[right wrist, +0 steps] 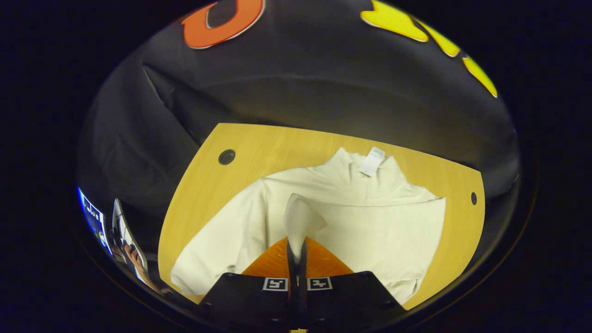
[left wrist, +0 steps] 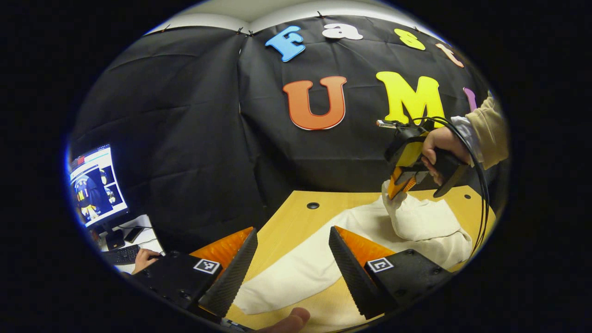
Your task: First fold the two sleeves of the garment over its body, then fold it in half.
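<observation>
Garment: your cream sweatshirt (right wrist: pixel 370 217) lies spread flat on the wooden tabletop (right wrist: pixel 208 185), collar toward the booth wall, with a white tag (right wrist: pixel 372 162) showing at the neckline.

Right sleeve: in the right gripper view you have the cuff (right wrist: pixel 298 222) lifted off the cloth and raised above the body of the sweatshirt; the fabric stands up in a narrow peak between your fingers.

Right hand-held gripper (right wrist: pixel 296 252): your fingers are pressed together on that cuff, with both of them squeezing the fabric. In the left gripper view you see the same tool (left wrist: pixel 398 187) farther off, held by your hand (left wrist: pixel 439 150) in a tan sleeve, its tips pinching a raised bunch of cloth above the far part of the sweatshirt.

Left sleeve: the other sleeve (right wrist: pixel 208 259) lies flat, stretched outward along the tabletop toward the near left corner in the right gripper view.

Left hand-held gripper (left wrist: pixel 291 259): you hold it wide apart above the near part of the sweatshirt, with nothing between the fingers. The cloth and the tabletop show through the gap.

Tabletop details: a round dark hole (right wrist: pixel 226 157) sits near the far left corner, and a smaller one (right wrist: pixel 473 198) near the right edge.

Beside the booth: a lit monitor (left wrist: pixel 95 185) and a keyboard (left wrist: pixel 122 254) stand off to the left, with another person's hand (left wrist: pixel 144 259) beside the keyboard.
</observation>
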